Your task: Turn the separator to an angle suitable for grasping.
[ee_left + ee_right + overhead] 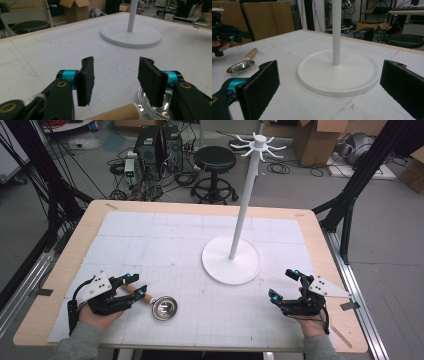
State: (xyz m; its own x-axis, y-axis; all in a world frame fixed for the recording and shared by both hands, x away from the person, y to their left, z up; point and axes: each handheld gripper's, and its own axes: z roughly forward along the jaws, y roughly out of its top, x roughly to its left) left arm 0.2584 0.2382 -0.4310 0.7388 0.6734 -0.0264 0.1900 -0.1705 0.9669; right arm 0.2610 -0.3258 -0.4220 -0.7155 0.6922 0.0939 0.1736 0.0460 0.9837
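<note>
While the small metal ladle (161, 306) lies flat on the white mat near the front left of the surface (60, 285), its shiny bowl facing up and its wooden handle (131, 290) pointing back toward the person's left hand, nothing has lifted it yet. The left claw (134, 286) hovers right over that handle, its jaws parted and straddling it; in the left gripper view the handle end (116, 113) shows low between the two black pads (85, 80), which stand apart from it, so the claw is released rather than gripping. I judge the step in hand to be the approach for a pick-up of the ladle by its handle, with the closing of the jaws yet to come. Farther out, near the middle of the surface, stands a white stand (231, 259) with a round base, a tall pole and a crown of hooks (258, 143) at the top; no utensil hangs there. The likely aim is to hang the ladle on one of those hooks, which leaves the grasp, the lift and the hanging all undone. The right claw (284, 284) rests at the front right, well apart from the ladle, jaws wide and empty, facing the stand's base (338, 75).
</note>
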